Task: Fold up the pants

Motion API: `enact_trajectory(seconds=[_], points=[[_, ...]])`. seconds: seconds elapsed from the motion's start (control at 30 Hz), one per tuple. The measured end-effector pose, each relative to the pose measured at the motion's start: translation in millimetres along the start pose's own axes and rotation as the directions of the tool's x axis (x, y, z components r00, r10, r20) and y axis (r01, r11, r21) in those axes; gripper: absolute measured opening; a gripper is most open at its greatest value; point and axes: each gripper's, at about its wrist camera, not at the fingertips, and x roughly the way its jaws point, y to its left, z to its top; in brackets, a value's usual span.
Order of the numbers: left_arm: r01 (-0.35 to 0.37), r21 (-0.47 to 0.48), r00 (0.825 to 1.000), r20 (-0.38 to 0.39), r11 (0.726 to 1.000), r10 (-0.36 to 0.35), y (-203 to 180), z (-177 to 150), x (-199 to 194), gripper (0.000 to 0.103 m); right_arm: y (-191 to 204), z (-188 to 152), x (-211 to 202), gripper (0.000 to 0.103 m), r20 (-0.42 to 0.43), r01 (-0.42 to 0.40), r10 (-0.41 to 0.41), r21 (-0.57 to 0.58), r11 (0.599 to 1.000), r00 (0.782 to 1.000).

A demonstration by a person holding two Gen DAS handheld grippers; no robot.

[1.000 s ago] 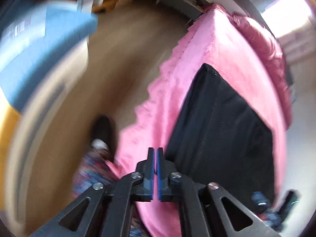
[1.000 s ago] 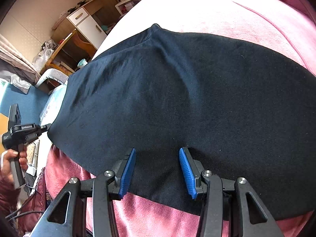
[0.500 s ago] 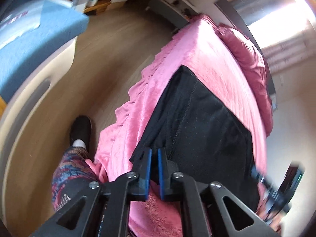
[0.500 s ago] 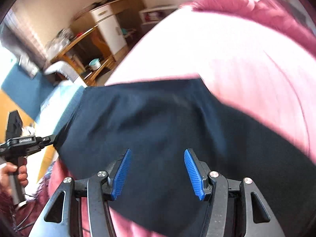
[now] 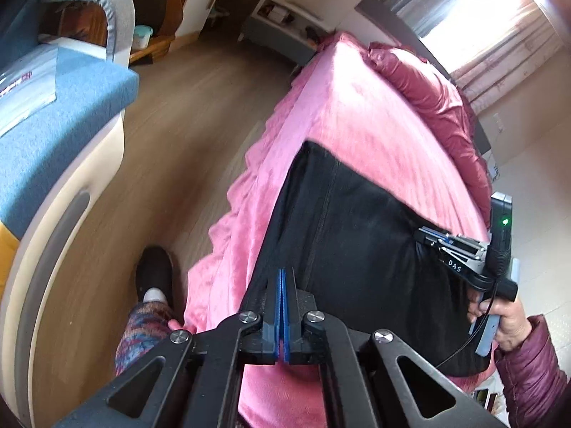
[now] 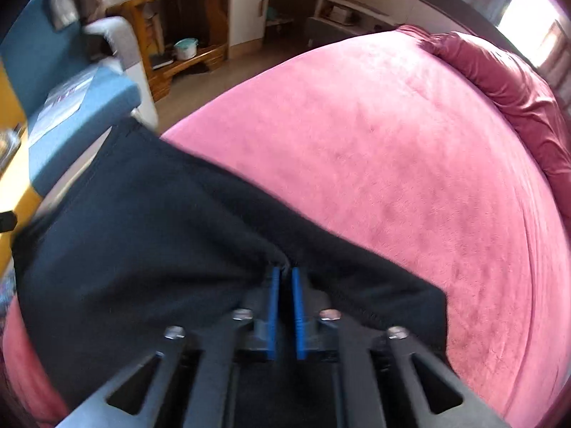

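The black pants [image 5: 357,235] lie spread on the pink bed [image 5: 357,114]. My left gripper [image 5: 282,278] is shut on the near left edge of the pants at the bed's side. In the right wrist view my right gripper [image 6: 285,278] is shut on a pinched fold of the pants [image 6: 142,235], and the cloth bunches at its tips. The right gripper also shows in the left wrist view [image 5: 439,239], held in a hand at the pants' right edge.
A crumpled dark pink quilt [image 5: 428,85] lies along the far side of the bed. A blue and cream chair [image 5: 53,135] stands left of the bed across wood floor [image 5: 185,107]. The person's shoe [image 5: 153,271] is beside the bed. Wooden shelves [image 6: 178,42] stand at the back.
My right gripper has closed from open onto the pants, and the cloth now bunches at its tips. My left gripper stays shut and has moved in over the pants' edge.
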Motion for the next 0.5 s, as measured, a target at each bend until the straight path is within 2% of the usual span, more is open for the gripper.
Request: enact_trajectory(seconds=[0.07,0.13,0.23,0.3,0.33,0.37,0.43,0.5], points=[[-0.040,0.012,0.999,-0.002,0.999,0.040,0,5,3,0.000,-4,-1,12,0.000,-0.028,0.068,-0.068,0.013,0.998,0.997],[-0.120,0.022,0.992,-0.032,0.993,0.121,5,6,14,0.000,-4,-4,21,0.000,-0.039,0.078,-0.077,0.023,0.997,0.996],[-0.158,-0.023,0.983,-0.103,0.987,0.155,19,0,25,0.000,-4,-3,13,0.000,-0.031,0.070,-0.069,0.003,0.998,0.997],[-0.103,-0.062,0.989,-0.114,0.993,0.096,25,-2,21,0.001,-13,-9,1,0.001,-0.020,0.036,-0.035,0.047,0.998,0.999],[-0.065,-0.105,0.993,-0.108,0.992,0.053,29,-1,17,0.009,-17,-7,-1,0.002,-0.012,0.022,-0.022,0.068,0.997,1.000],[-0.039,-0.138,0.994,-0.102,0.990,0.025,31,-1,14,0.021,-21,-10,-7,0.006,-0.003,0.012,-0.011,0.089,0.996,1.000],[0.020,-0.199,0.996,-0.081,0.980,-0.036,36,0,9,0.024,-30,-21,-23,0.019,0.026,-0.017,0.014,0.138,0.990,1.000],[0.054,-0.221,0.996,-0.063,0.974,-0.070,36,1,5,0.027,-33,-37,-38,0.029,0.061,-0.059,0.049,0.181,0.982,0.997]])
